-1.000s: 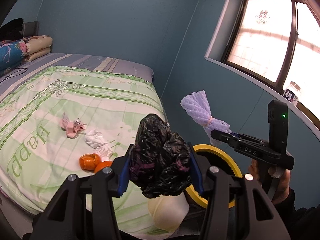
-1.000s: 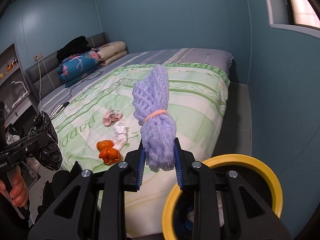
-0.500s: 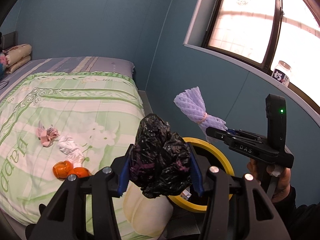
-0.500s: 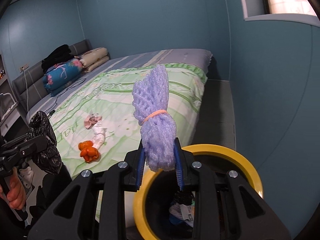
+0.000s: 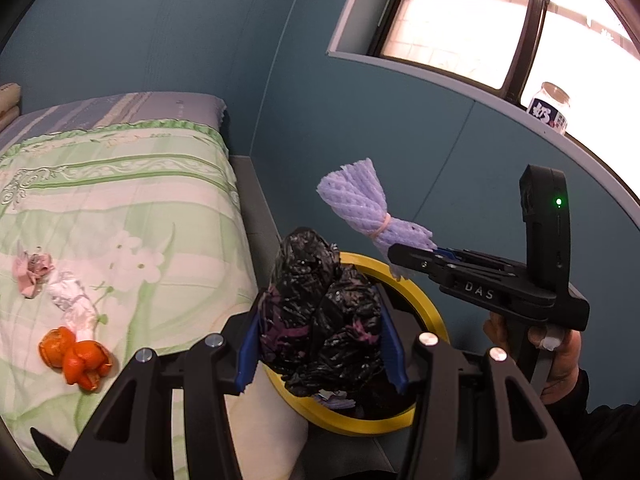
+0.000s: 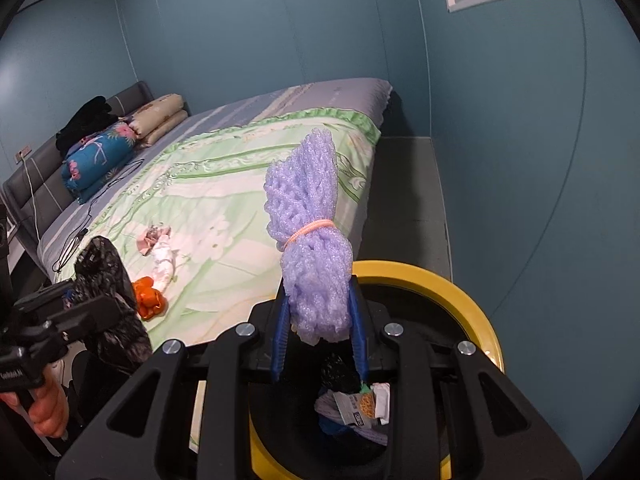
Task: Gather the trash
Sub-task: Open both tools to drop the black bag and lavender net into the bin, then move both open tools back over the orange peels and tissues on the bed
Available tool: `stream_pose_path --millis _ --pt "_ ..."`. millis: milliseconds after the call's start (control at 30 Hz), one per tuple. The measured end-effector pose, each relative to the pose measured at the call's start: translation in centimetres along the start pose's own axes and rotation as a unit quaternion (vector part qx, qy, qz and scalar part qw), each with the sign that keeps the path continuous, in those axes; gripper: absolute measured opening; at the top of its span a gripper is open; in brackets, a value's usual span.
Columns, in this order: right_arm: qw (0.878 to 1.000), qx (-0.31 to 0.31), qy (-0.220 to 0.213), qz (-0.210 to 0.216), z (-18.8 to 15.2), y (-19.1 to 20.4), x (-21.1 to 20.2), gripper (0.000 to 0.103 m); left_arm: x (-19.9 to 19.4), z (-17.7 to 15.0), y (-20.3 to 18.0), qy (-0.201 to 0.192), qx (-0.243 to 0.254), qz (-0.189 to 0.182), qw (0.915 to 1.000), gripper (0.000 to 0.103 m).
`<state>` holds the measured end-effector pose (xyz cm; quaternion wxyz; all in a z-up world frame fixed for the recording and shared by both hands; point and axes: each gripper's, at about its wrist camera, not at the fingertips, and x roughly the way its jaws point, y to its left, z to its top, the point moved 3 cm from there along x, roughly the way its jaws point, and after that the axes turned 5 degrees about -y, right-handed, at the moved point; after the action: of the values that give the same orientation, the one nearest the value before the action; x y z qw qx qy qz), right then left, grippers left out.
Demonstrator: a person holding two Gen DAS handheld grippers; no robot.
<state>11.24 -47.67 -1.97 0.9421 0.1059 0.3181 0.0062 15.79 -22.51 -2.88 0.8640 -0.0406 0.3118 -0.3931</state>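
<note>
My left gripper (image 5: 322, 350) is shut on a crumpled black plastic bag (image 5: 316, 312), held over the near side of the yellow-rimmed bin (image 5: 424, 308). My right gripper (image 6: 318, 326) is shut on a purple foam net bundle (image 6: 310, 236) tied with a pink band, just above the bin (image 6: 468, 296), which holds wrappers and dark scraps. In the left wrist view the right gripper (image 5: 416, 258) comes in from the right with the foam net (image 5: 360, 204). Orange peel (image 5: 76, 356), a white tissue (image 5: 72, 306) and a pink wrapper (image 5: 32, 276) lie on the green quilt.
The bed (image 6: 224, 172) takes up the left; pillows and dark clothes (image 6: 104, 128) sit at its head with a cable across the sheet. Blue walls close in on the right. A jar (image 5: 550, 108) stands on the window sill. A narrow grey floor strip (image 6: 404, 196) runs beside the bed.
Both grippers swung right and down from the bed to the yellow bin, which now fills more of each view. The bag and the foam net stay gripped.
</note>
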Motion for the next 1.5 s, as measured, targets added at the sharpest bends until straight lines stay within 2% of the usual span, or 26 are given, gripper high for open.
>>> stream_pose_path --millis 67,467,800,900,1100,1167,1300,1367,1500 --pt "1.000 0.002 0.003 -0.003 -0.2 -0.3 0.1 0.025 1.0 -0.4 -0.4 0.014 0.004 -0.013 0.9998 0.047" --pt "0.999 0.024 0.032 -0.006 -1.2 -1.9 1.6 0.025 5.5 -2.9 -1.6 0.076 0.012 -0.016 0.9969 0.047" --pt "0.998 0.039 0.039 -0.006 -1.7 -3.0 1.9 0.026 6.8 -3.6 -2.0 0.096 0.016 -0.021 0.9951 0.048" --pt "0.998 0.045 0.039 -0.008 -1.7 -3.3 1.8 0.029 7.0 -3.6 -1.8 0.097 0.013 -0.021 0.9949 0.048" --pt "0.997 0.065 0.031 -0.012 -1.6 -4.2 1.5 0.043 6.8 -3.4 -1.4 0.093 0.009 -0.022 0.9954 0.062" --pt "0.997 0.071 0.028 -0.014 -1.5 -4.5 1.4 0.044 6.8 -3.3 -1.4 0.087 0.005 -0.019 0.9960 0.075" --pt "0.996 0.080 0.016 -0.018 -1.2 -5.2 0.8 0.046 6.3 -3.1 -0.9 0.078 -0.004 -0.016 0.9968 0.079" --pt "0.996 0.085 0.007 -0.019 -0.9 -5.4 0.4 0.051 6.2 -2.9 -0.6 0.074 -0.009 -0.012 0.9971 0.083" --pt "0.996 0.085 -0.013 -0.013 -0.5 -5.5 -0.5 0.053 5.5 -2.5 0.1 0.062 -0.019 0.003 0.9979 0.087"
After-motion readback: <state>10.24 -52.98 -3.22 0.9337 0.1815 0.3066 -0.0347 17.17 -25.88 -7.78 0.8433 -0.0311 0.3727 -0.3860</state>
